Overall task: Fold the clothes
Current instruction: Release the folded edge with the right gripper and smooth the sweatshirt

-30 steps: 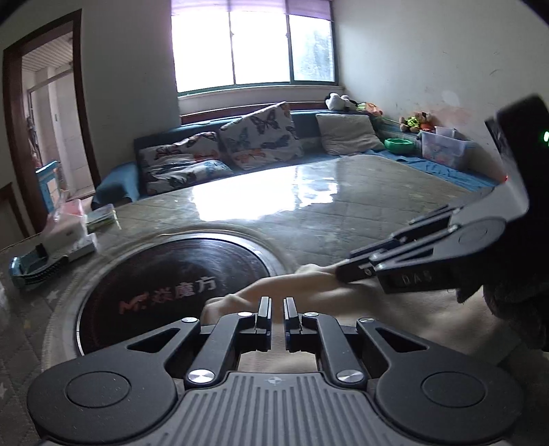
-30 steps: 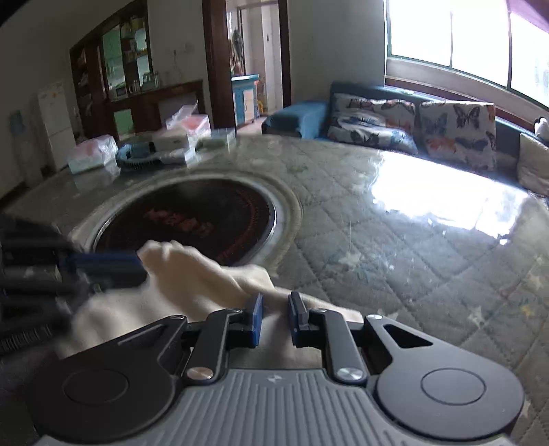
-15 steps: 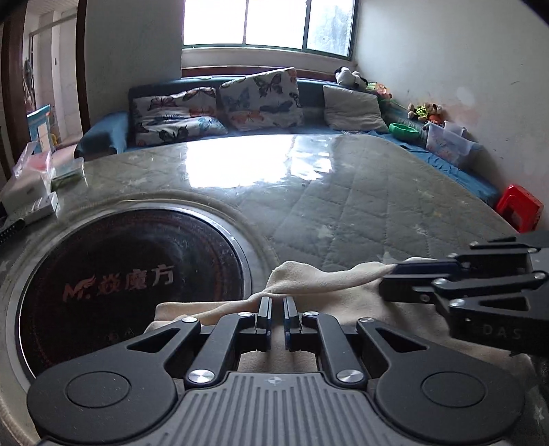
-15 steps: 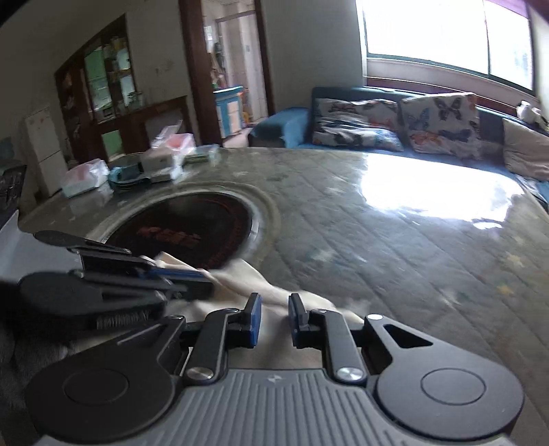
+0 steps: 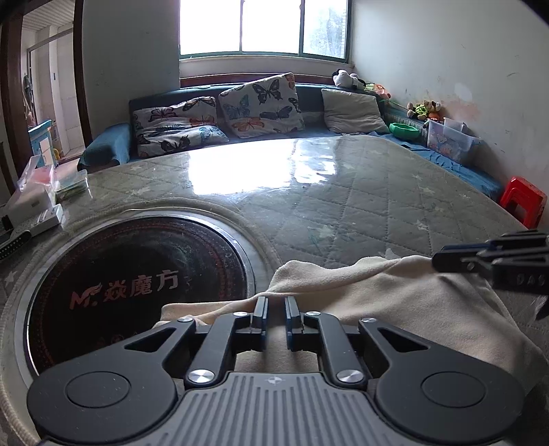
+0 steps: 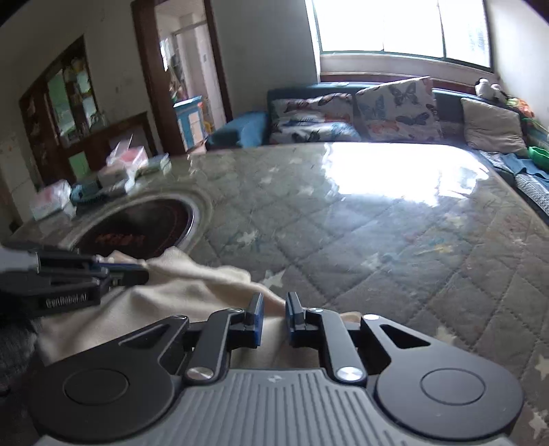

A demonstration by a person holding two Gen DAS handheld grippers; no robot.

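Black tongs (image 5: 274, 308), blue pads, silver screws, ribbed grey housing

Bright window (image 5: 262, 25) backlight glares off the table (image 5: 260, 171); fisheye-bent edges.
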